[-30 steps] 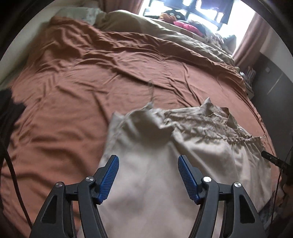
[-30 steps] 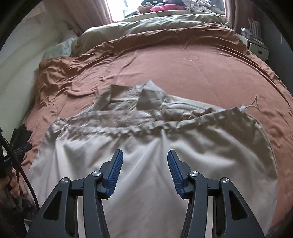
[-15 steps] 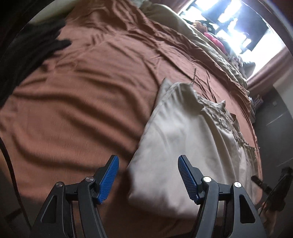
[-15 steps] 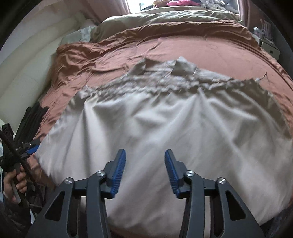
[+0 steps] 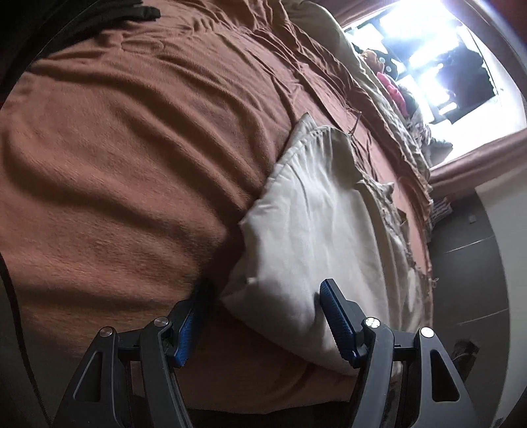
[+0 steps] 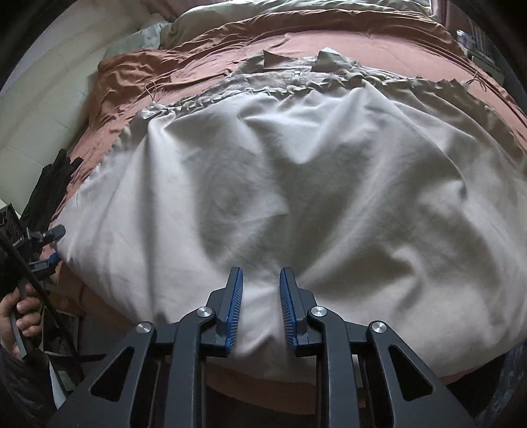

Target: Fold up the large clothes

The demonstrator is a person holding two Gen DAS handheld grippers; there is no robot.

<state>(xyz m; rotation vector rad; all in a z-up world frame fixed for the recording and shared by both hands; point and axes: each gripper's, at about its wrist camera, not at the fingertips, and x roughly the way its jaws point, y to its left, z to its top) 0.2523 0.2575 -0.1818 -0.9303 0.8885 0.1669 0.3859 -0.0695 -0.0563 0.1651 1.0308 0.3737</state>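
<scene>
The large pale beige cotton garment lies spread on the rust-brown bedspread, its near hem now between my right gripper, whose jaws have narrowed without clamping, while my left gripper, spread wide, has dropped to the hem corner, so lifting is imminent.

This is a bedroom in a home. A wide bed with a rumpled brown sheet fills most of both views. A beige duvet lies bunched along its far side, near a bright window framed by a reddish-brown curtain. A pale padded wall runs beside the bed.
</scene>
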